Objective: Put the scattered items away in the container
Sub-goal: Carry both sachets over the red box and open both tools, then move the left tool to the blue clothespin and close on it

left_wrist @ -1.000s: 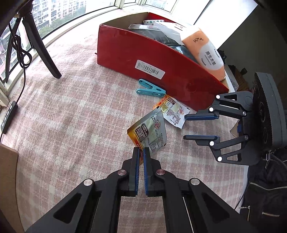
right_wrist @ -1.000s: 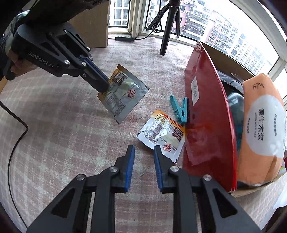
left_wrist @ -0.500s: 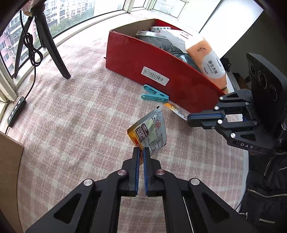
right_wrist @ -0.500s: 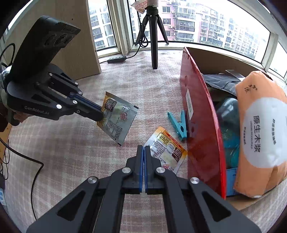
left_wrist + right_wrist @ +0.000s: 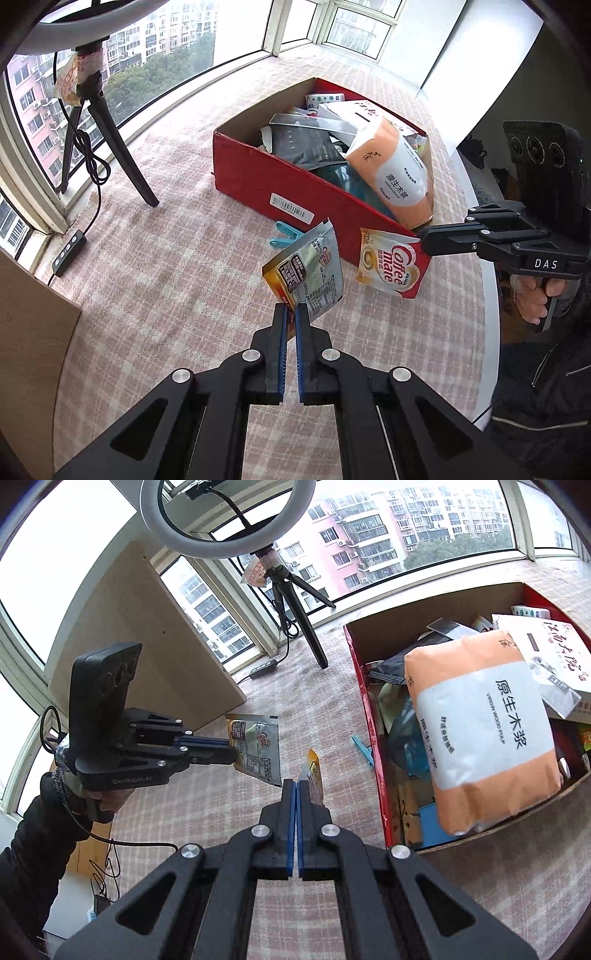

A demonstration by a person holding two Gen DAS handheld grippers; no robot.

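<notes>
Here the left gripper (image 5: 290,308) is seen with its jaws clamped on the lower corner of a silver sachet (image 5: 308,275), which is held clear of the checked cloth (image 5: 166,295) with its printed back toward the camera. From the right wrist view the same gripper is shown side-on, gripped by a hand (image 5: 110,799) in a dark sleeve, with the sachet jutting from its blue pads. The right gripper (image 5: 296,786) has its jaws pressed together on the edge of a Coffee mate sachet (image 5: 391,267), which is seen almost edge-on from its own camera as a thin yellow and white strip rising just above the fingertips. In the left wrist view that sachet is shown face-on, pinched at its upper right corner and hung in the air just in front of the near wall of the red box (image 5: 258,184). The two sachets are carried side by side, near each other but apart. A blue clothes peg (image 5: 282,234) is left lying on the cloth just beside the box's near wall, partly hidden behind the silver sachet. The box is already loaded, with an orange tissue pack (image 5: 480,731) propped on top of darker packets and a white carton. Beyond the box a tripod (image 5: 110,140) with a ring light (image 5: 225,517) is stood near the window.
</notes>
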